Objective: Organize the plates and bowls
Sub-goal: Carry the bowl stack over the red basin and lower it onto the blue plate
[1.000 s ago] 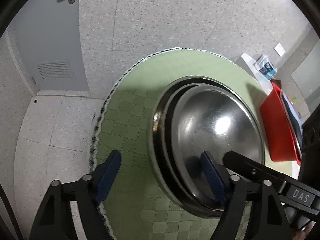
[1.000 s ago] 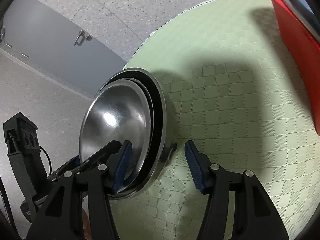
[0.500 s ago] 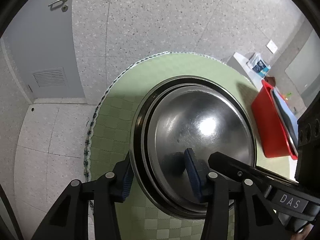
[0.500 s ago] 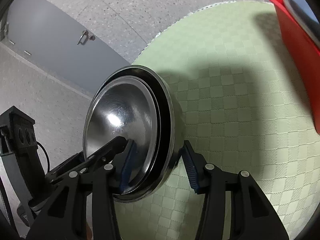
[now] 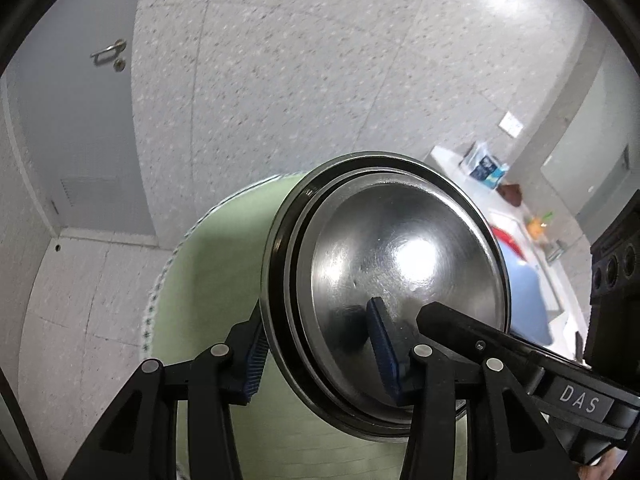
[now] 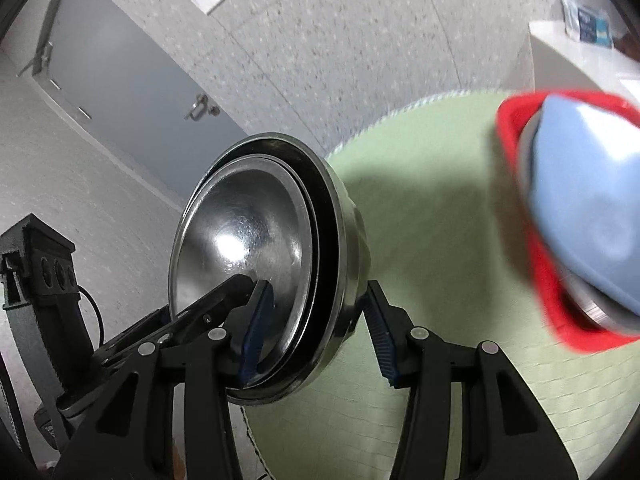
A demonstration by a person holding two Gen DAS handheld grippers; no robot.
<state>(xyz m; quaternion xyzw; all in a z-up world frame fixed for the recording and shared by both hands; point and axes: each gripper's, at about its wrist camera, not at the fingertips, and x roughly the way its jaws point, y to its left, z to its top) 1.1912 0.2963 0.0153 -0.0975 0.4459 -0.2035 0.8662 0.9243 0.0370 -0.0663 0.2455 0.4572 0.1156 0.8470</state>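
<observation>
A nested stack of steel bowls [image 5: 384, 280] is held on edge above the round green mat [image 5: 216, 272], its hollow side facing the cameras. My left gripper [image 5: 320, 356] is shut on the stack's near rim, one pad inside and one behind. My right gripper [image 6: 316, 332] is shut on the same stack [image 6: 256, 256] from the other side, beside the left gripper's finger. A red basket [image 6: 520, 208] at the mat's right holds a blue plate [image 6: 588, 208] and more dishes.
A grey door [image 5: 80, 128] and a speckled wall stand behind the mat. A white counter [image 6: 576, 60] with a blue-and-white packet [image 6: 588, 20] stands at the back right. The green mat [image 6: 440, 280] lies under the stack.
Both grippers closed on the bowl stack's rim and lifted it off the mat, tipping it more upright. The views swung up toward the wall, and the red basket came closer.
</observation>
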